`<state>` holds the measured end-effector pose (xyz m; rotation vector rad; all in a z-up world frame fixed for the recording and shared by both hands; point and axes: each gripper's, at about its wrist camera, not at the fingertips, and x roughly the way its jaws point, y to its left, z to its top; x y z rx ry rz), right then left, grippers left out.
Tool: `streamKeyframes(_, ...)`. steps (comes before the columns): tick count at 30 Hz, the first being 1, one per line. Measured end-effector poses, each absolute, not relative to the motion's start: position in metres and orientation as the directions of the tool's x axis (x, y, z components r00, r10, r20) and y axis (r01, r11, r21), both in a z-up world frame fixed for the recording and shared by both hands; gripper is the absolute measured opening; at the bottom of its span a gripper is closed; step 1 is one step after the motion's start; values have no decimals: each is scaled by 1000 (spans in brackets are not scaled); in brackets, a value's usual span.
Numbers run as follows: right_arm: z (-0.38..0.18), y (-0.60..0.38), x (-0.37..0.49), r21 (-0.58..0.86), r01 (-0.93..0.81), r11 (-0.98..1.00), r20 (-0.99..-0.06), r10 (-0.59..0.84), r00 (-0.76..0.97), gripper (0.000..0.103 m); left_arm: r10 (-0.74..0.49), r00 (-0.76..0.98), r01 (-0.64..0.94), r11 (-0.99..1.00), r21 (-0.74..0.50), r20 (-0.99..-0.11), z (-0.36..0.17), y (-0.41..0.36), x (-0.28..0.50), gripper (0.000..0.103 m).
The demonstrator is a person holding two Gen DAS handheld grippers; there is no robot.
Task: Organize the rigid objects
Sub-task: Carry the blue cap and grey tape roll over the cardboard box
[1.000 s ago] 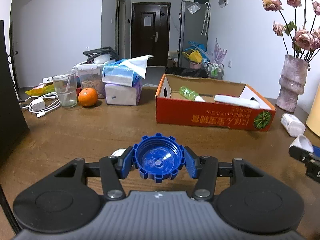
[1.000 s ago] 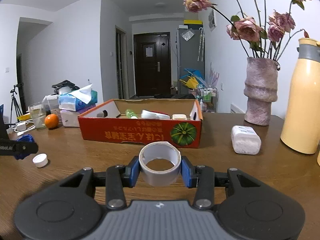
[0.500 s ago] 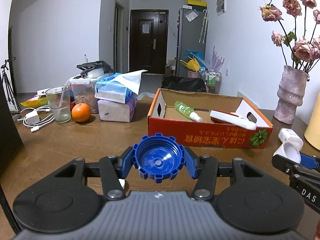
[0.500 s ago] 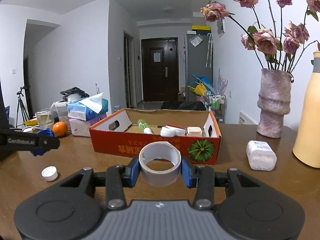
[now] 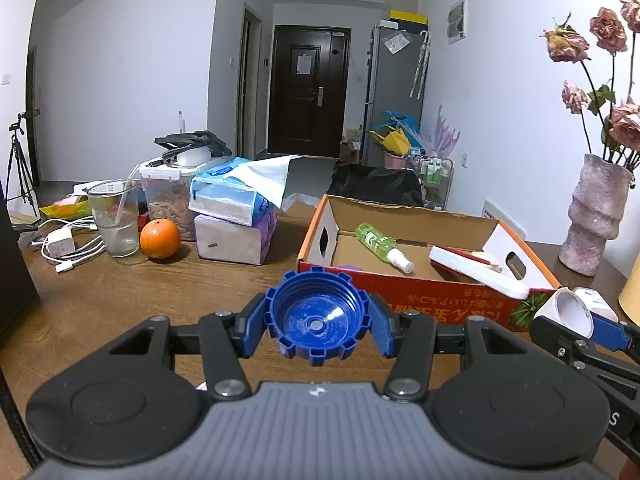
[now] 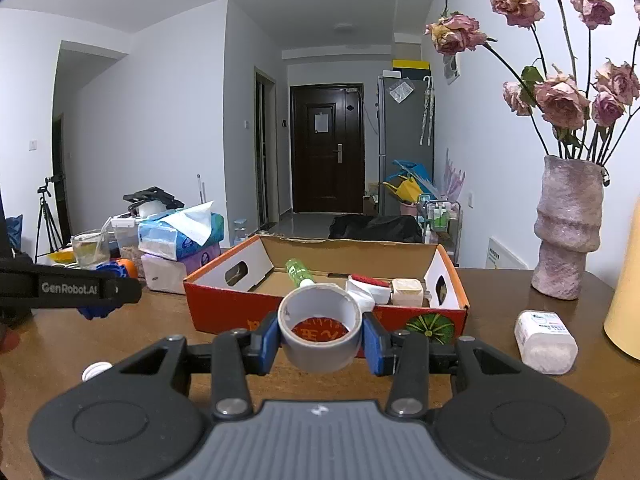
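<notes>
Both grippers nearer box (image 5: 416,300), gripping cap (image 5: 317,317), tape (image 6: 320,330).

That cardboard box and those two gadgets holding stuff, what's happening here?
A person is tidying a wooden table with two hand-held tongs. The left tongs grip a blue ridged plastic cap; the right tongs grip a grey roll of tape. Both hover just short of the open orange cardboard box, which already holds a green bottle.
</notes>
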<state>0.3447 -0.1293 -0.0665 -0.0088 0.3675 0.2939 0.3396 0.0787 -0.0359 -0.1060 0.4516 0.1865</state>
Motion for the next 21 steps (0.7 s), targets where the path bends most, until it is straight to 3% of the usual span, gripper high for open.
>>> streamKeyframes(21, -63, -115, 394, 62, -265, 962, -342, 270, 900, 42, 166, 890, -212, 975, -64, -424, -34, 78, 385, 54)
